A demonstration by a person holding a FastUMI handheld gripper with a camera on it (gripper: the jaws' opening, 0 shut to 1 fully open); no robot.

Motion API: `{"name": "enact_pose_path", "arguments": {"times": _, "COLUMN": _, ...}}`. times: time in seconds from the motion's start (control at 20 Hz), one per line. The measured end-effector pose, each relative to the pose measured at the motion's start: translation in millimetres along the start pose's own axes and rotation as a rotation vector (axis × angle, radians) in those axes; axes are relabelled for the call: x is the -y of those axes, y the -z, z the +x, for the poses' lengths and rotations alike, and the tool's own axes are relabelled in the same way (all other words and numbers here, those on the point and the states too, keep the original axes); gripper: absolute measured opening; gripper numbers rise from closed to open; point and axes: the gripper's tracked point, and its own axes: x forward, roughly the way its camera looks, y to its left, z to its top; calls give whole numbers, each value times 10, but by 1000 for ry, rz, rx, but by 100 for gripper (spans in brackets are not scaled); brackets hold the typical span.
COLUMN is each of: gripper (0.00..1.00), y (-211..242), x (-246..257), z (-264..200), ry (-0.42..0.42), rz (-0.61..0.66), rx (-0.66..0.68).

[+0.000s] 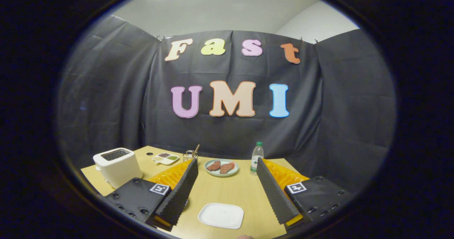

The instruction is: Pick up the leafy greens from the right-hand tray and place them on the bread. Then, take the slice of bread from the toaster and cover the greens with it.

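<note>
While the gripper (227, 184) hangs above the wooden counter (244, 193), its fingers (182, 191) are spread wide apart and grasp nothing. Between them, close in, lies a bare white plate (221, 215). Just beyond the fingertips sits a pale green plate (221, 168) carrying two reddish-brown pieces of food (220, 167); whether these are bread is hard to tell. A white toaster (117, 167) stands to the left of the left finger, its slot dark. Behind it a small divided dish (165, 157) holds something green and something dark, beside a small glass holder (190, 155). A plastic bottle (257, 156) with a green cap stands near the right fingertip.
</note>
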Motion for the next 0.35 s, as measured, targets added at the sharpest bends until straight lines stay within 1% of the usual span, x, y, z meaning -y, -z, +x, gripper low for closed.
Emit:
{"name": "enact_pose_path", "arguments": {"times": 0.15, "gripper": 100, "y": -79, "x": 92, "z": 37, "ry": 19, "rz": -8, "rx": 28}}
{"name": "enact_pose_path", "arguments": {"times": 0.35, "gripper": 100, "y": -168, "x": 94, "z": 61, "ry": 15, "rz": -12, "rx": 55}}
